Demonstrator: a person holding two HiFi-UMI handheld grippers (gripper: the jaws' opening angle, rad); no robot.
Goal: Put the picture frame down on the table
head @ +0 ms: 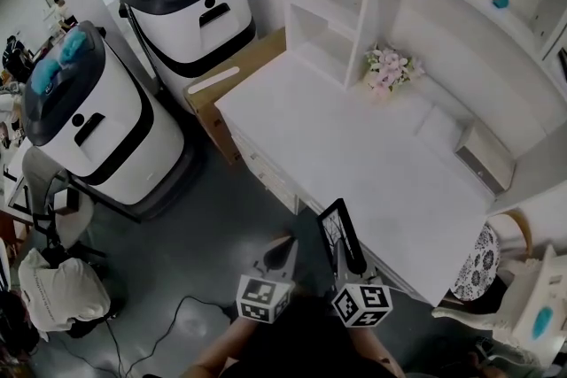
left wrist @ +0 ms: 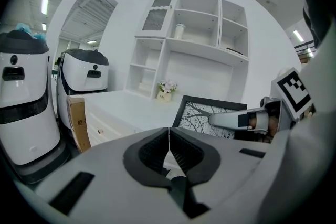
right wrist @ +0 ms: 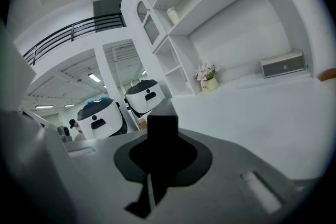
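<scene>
Head view — black picture frame (head: 342, 236)

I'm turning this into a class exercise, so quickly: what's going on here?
A person holds a gripper in each hand. The right gripper is shut on a black frame, held upright by the near edge of the white table and not yet set down. The left gripper is shut and empty beside it.

Right gripper (head: 345, 266) holds picture frame (head: 340, 230) upright at table (head: 354, 146) near edge; left gripper (head: 285, 257) beside it, over floor (head: 221, 226).
</scene>
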